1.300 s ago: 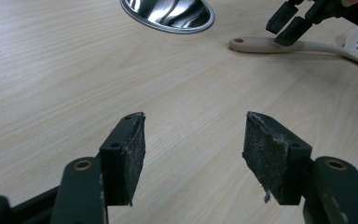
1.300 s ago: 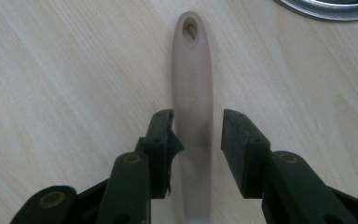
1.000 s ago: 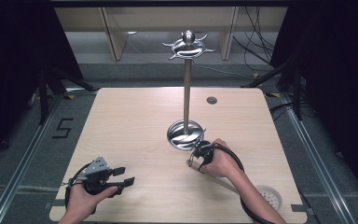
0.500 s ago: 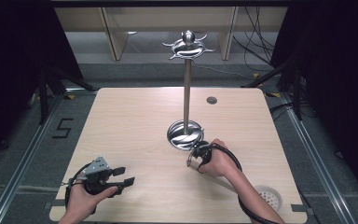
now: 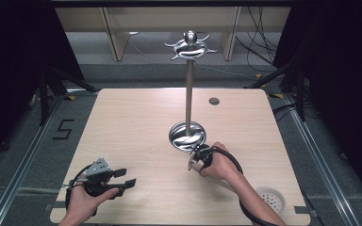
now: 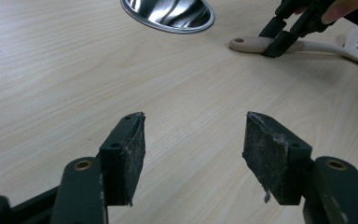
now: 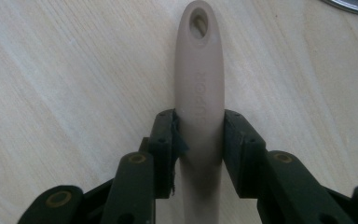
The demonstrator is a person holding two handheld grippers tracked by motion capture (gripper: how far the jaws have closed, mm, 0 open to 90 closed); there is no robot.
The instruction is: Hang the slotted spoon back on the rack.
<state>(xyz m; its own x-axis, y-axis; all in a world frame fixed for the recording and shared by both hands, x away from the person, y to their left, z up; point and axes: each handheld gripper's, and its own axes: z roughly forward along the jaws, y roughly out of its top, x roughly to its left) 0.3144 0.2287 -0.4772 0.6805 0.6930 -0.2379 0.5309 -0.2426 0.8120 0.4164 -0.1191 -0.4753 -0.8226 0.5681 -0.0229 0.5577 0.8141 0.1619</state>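
A light wooden table (image 5: 136, 122) with rounded corners stands in the middle of the room. It has a small dark round hole (image 5: 214, 100) near its far right corner. The floor (image 5: 23, 141) around it is grey, with metal rails (image 5: 26, 162) at the left and the right of the table. A black mark like the number 5 (image 5: 64, 129) is on the floor at the left. Far behind stands light wooden furniture (image 5: 115, 35), with black cables (image 5: 259, 44) at its right. Both sides of the room are dark.

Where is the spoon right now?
The spoon lies flat on the table, near the stand's shiny base, its handle between the right gripper's jaws.
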